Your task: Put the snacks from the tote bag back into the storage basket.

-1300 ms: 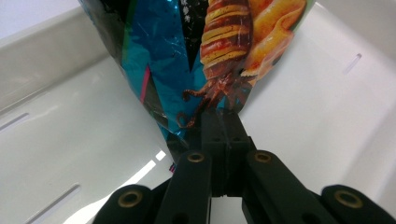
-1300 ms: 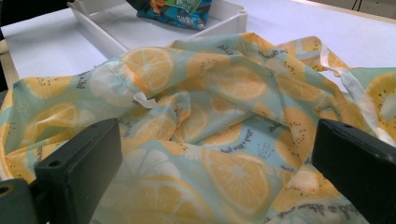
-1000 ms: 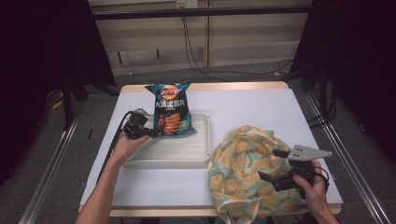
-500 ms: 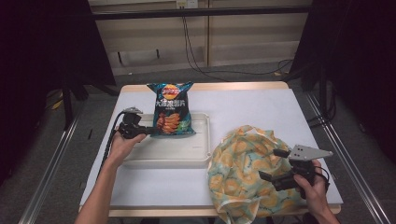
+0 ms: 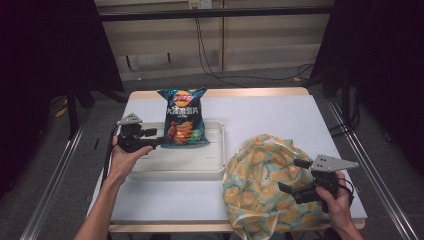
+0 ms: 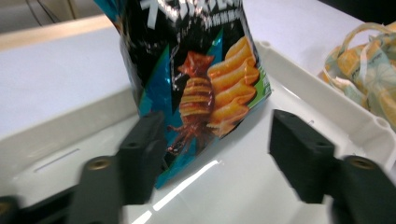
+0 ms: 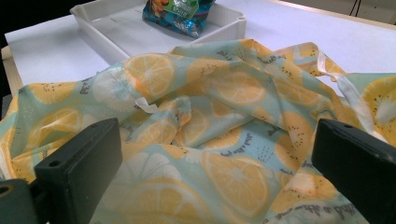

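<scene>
Nearest, our right gripper (image 5: 296,176) hovers over the lemon-print cloth bag (image 5: 260,187) at the bench's (image 5: 280,112) front right, its fingers spread and empty. Farther off on the left, our left gripper (image 6: 212,144) has its fingers released around the lower corner of the chip bag (image 5: 182,117), which leans with its bottom in the white tray (image 5: 190,162). We judge the slick, puffy bag could slide or topple if we pinch only that corner, and a hard squeeze would crush the chips.
</scene>
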### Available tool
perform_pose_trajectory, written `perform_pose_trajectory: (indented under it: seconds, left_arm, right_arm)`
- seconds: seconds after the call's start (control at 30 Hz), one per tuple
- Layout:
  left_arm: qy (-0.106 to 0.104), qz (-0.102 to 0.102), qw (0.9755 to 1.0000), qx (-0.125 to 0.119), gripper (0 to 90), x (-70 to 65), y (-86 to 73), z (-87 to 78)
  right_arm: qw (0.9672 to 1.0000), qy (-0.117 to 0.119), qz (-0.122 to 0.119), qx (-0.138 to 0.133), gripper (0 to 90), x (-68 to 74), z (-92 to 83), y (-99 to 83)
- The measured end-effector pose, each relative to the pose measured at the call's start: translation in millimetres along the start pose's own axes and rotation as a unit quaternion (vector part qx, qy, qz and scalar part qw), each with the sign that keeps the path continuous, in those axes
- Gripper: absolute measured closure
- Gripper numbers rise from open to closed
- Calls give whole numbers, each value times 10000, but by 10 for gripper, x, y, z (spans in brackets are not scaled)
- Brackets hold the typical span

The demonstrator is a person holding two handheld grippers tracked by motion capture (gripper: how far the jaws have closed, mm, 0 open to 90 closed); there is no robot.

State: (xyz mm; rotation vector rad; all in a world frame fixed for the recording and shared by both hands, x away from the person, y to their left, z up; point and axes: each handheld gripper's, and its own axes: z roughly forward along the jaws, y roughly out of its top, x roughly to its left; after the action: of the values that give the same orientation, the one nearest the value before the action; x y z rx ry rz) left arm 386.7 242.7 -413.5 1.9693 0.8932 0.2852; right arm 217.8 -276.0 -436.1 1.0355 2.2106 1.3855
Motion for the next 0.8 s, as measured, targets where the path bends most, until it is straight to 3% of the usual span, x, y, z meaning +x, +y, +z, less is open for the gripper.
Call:
perform_pose_trajectory:
  seconds: [0.1, 0.17, 0.33, 0.43, 0.63, 0.8]
  left_arm:
    - [59, 71, 9999, -71, 184, -68, 10, -132]
    - [86, -80, 9999, -98, 128, -95, 7, -216]
    - [214, -3, 9995, -212, 101, -226, -42, -350]
    - [205, -23, 9986, -478, 84, -363, -108, -415]
    - [372, 385, 9977, -416, 61, -580, -325, -450]
    - [296, 289, 9980, -486, 27, -675, -467, -531]
  right_arm:
    - [10000, -19, 2, -27, 11, 1, -12, -1]
    - [10000, -43, 4, -54, 11, -8, -18, -2]
    - [9999, -86, 26, -68, 10, -6, -25, 2]
    - [9998, -184, 15, -64, 10, 2, -23, 6]
    - [9994, -335, 35, -93, 10, -7, -29, -1]
    - [9993, -344, 59, -97, 10, -4, -37, -3]
